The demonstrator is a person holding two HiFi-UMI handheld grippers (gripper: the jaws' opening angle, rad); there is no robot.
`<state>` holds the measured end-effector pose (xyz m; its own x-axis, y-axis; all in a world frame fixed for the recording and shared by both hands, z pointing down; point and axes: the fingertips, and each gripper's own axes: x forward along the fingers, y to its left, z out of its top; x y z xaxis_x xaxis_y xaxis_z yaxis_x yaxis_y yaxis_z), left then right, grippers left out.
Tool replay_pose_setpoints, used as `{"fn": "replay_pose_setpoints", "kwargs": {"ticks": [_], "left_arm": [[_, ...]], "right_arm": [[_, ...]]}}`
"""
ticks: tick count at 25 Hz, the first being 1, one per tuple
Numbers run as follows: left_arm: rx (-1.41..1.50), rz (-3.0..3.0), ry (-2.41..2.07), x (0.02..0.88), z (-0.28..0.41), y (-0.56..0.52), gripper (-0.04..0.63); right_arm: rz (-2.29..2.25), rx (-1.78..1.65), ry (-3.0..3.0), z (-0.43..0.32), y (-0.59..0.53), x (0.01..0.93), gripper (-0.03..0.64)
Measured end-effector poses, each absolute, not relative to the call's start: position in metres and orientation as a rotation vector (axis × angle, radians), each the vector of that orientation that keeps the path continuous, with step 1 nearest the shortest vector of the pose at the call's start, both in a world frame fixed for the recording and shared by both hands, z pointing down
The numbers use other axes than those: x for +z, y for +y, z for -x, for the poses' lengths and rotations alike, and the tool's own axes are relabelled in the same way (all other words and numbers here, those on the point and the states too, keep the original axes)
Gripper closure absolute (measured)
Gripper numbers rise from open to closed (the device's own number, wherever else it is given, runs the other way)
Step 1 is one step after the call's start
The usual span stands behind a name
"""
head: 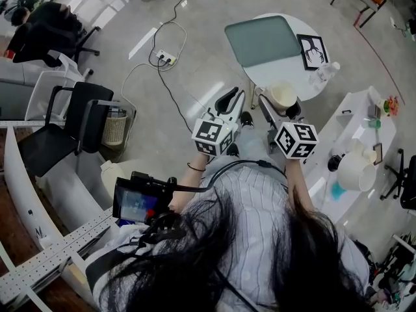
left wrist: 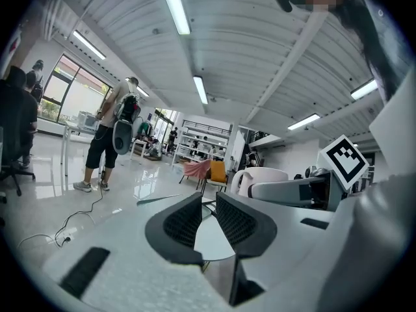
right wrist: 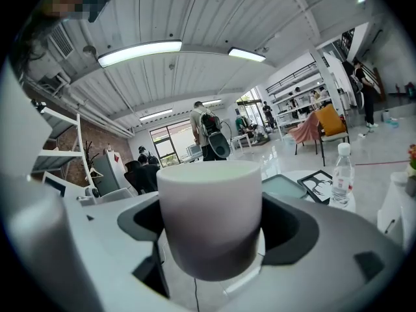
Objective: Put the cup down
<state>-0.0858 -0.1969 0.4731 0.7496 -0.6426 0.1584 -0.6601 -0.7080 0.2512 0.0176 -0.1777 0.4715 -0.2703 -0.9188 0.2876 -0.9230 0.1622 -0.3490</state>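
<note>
At the table's (head: 268,74) near edge: right gripper (right wrist: 211,229) clamps the cup (right wrist: 209,203) upright in the air, likely ready for lowering. Left gripper (left wrist: 207,221) is empty, jaws nearly together, held aside.

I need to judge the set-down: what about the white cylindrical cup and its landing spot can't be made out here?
- Underside of the white cylindrical cup: right gripper view, hidden by its own wall.
- Gap between cup and round white table: head view looks steeply down, height unreadable.
- Cup contents: rim edge-on in right gripper view, too small in head view.
</note>
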Motion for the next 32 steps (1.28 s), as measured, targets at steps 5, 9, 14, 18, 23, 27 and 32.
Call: {"fn": "replay_pose_setpoints", "kwargs": {"ticks": [5,9,14,18,23,27,32], "left_arm": [[0.097,-2.639,-1.032,0.478,0.084,-0.218,0.518],[0.127,-2.64,-1.013,0.484,0.065,-0.239,0.518],[0.143,-2.63,-1.005,0.491,0.046,-0.269,0.518],[0.156,-2.614,-1.0,0.495,0.036,-0.286,0.518],[0.19,-2.598,-0.992,0.504,0.023,-0.309,0.517],[0.212,-2.586,-0.991,0.512,0.015,-0.326,0.517],[0.241,-2.55,-0.99,0.524,0.007,-0.345,0.518]], "right_arm": [[-1.883,0.746,-2.393,-0.022,-0.199,0.477,0.196],[-1.879,0.769,-2.378,-0.039,-0.224,0.485,0.196],[-1.872,0.799,-2.358,-0.056,-0.25,0.495,0.196],[-1.87,0.821,-2.347,-0.067,-0.267,0.5,0.196],[-1.857,0.82,-2.336,-0.08,-0.297,0.508,0.196],[-1.84,0.825,-2.333,-0.088,-0.32,0.519,0.196],[-1.808,0.837,-2.306,-0.097,-0.348,0.537,0.196]]}}
